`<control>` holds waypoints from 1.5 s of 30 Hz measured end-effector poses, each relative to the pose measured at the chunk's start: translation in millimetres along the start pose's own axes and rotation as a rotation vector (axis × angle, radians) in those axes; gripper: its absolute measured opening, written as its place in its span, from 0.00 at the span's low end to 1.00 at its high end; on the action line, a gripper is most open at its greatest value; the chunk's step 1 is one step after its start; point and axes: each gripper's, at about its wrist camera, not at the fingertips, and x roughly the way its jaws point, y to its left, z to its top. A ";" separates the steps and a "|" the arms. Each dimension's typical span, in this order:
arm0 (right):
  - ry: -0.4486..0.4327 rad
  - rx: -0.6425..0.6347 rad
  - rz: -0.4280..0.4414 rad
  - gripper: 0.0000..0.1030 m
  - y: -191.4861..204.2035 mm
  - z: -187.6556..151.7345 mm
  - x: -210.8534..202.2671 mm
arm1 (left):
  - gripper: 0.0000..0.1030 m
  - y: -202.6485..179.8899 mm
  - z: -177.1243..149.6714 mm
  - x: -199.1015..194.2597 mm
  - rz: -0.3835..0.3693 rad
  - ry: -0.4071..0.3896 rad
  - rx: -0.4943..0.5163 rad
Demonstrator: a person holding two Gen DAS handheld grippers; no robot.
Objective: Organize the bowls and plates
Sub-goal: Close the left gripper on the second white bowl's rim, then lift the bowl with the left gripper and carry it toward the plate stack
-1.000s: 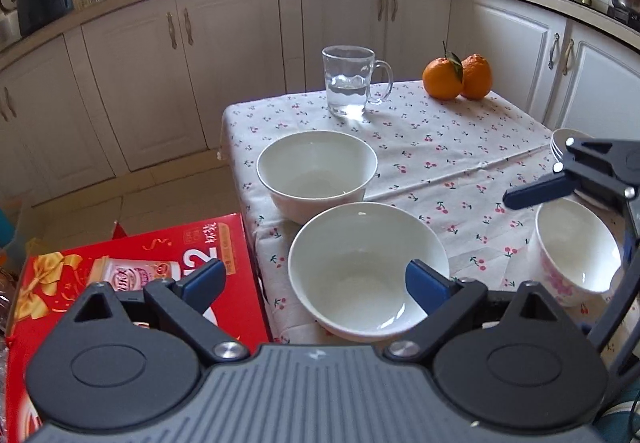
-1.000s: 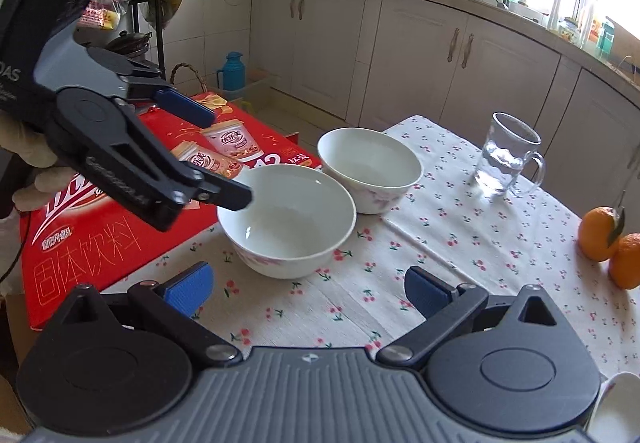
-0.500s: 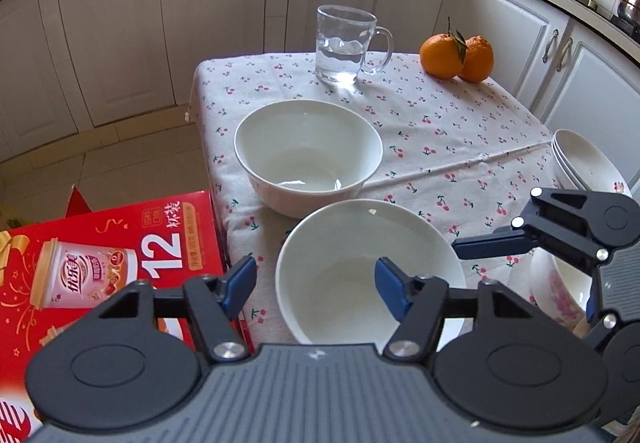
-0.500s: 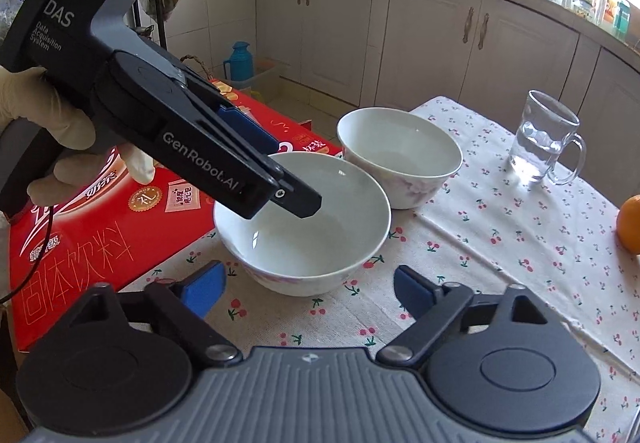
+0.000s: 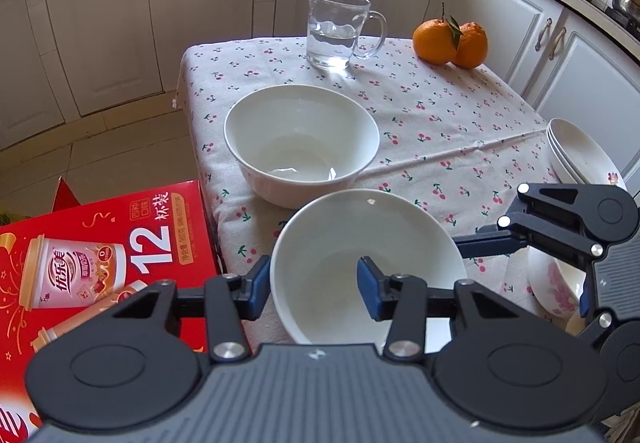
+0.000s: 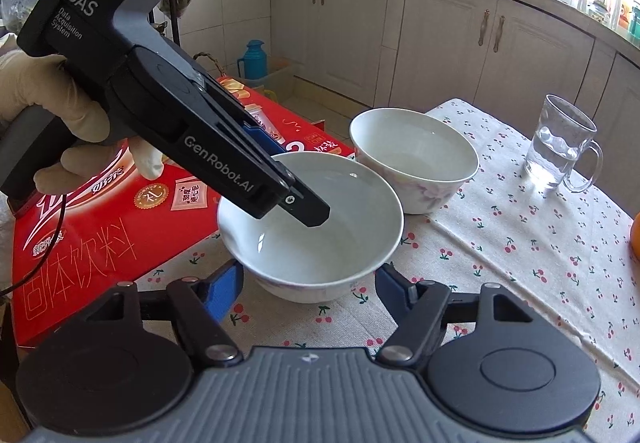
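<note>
Two white bowls sit on the cherry-print tablecloth. The near bowl (image 5: 360,259) (image 6: 316,227) has its left rim between my left gripper's (image 5: 314,283) fingers, one outside and one inside; the jaws stand apart and do not clamp it. The far bowl (image 5: 300,143) (image 6: 414,157) stands just behind. My right gripper (image 6: 308,283) is open and straddles the near bowl's base from the other side. A stack of white plates (image 5: 580,155) and a small flowered bowl (image 5: 556,283) sit at the right edge.
A glass mug of water (image 5: 340,31) (image 6: 560,143) and two oranges (image 5: 450,39) stand at the table's far end. A red drink carton (image 5: 92,263) (image 6: 100,235) lies beside the table. White cabinets (image 5: 120,23) surround it.
My left gripper moved forward and down, and its fingers narrowed around the near bowl's rim. My right gripper moved closer to the same bowl.
</note>
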 end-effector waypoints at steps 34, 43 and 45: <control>-0.076 0.015 -0.074 0.74 -13.7 -18.0 -79.9 | 0.42 -80.3 17.9 -31.0 0.003 -0.057 0.151; -0.108 0.054 -0.122 0.75 -24.3 -41.2 -120.4 | 0.42 -127.9 24.6 -32.8 -0.027 -0.073 0.217; -0.113 0.063 -0.134 0.75 -26.9 -47.6 -128.1 | 0.42 -138.0 25.5 -31.6 -0.034 -0.075 0.232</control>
